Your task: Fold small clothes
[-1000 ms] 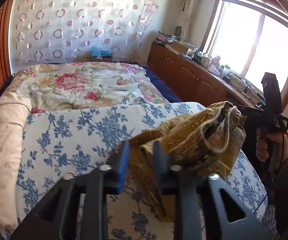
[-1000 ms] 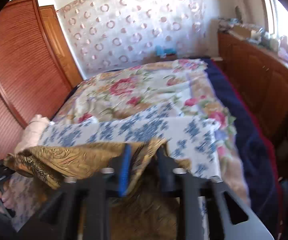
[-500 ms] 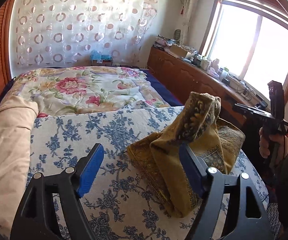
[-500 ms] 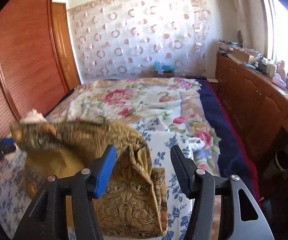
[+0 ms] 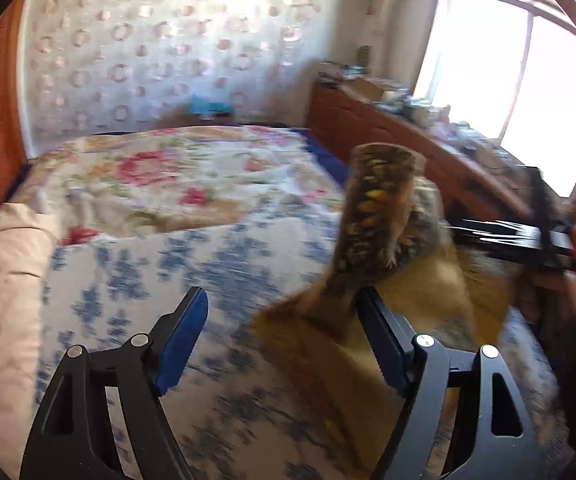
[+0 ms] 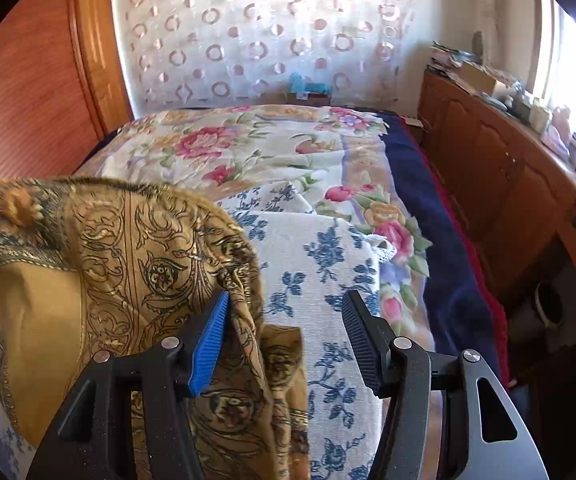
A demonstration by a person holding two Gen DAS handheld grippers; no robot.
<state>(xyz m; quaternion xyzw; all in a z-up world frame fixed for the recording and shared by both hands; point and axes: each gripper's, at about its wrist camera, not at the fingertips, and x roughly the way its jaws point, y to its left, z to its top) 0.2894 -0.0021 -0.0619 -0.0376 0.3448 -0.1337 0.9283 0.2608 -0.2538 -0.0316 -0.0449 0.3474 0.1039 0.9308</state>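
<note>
A blue-flowered white bedspread (image 6: 320,264) covers the near end of the bed, with a pink-rose floral quilt (image 6: 248,148) lying beyond it. Far back hangs a white curtain with ring patterns (image 6: 256,28). A cluttered wooden sideboard (image 6: 500,172) runs along the right, and a reddish slatted wardrobe (image 6: 28,80) stands left.

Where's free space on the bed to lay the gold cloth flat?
Free: blue-flowered sheet between the cream bundle and the gold cloth; also the rose-print quilt toward the curtain. Crowded: the near corner, under the cloth and both open grippers, left gripper and right gripper.
</note>
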